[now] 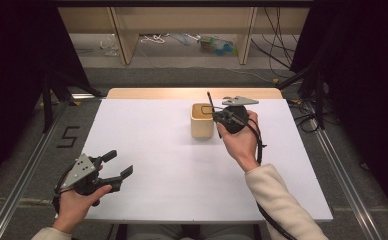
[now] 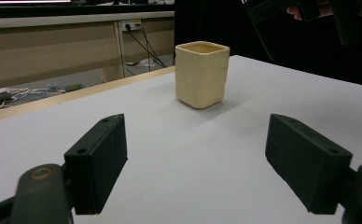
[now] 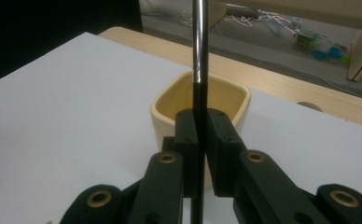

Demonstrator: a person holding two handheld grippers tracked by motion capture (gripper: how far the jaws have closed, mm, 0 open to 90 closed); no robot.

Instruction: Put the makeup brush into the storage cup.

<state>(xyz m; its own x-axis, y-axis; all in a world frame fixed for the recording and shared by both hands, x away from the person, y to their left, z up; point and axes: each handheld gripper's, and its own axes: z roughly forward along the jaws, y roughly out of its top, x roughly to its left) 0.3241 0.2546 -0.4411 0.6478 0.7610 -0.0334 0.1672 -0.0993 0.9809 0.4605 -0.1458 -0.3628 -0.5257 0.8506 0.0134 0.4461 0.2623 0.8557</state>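
A cream square cup (image 1: pixel 202 121) stands upright on the white table (image 1: pixel 172 165), right of centre toward the back. My right gripper (image 1: pixel 217 117) hovers just to the cup's right and is shut on a thin rod (image 1: pixel 210 102), black below and silvery above, held upright. In the right gripper view the rod (image 3: pixel 199 42) is pinched between the pads of the right gripper (image 3: pixel 199 116), with the cup (image 3: pixel 170 100) directly behind and below. My left gripper (image 1: pixel 119 163) rests near the front left, open and empty. In its own view the left gripper (image 2: pixel 195 158) faces the cup (image 2: pixel 201 74).
A wooden strip (image 1: pixel 192 93) runs along the table's far edge. Behind it are shelf legs, cables and small clutter on the floor (image 1: pixel 217 45). Metal rails (image 1: pixel 22 170) flank the table on both sides. Dark curtains close off left and right.
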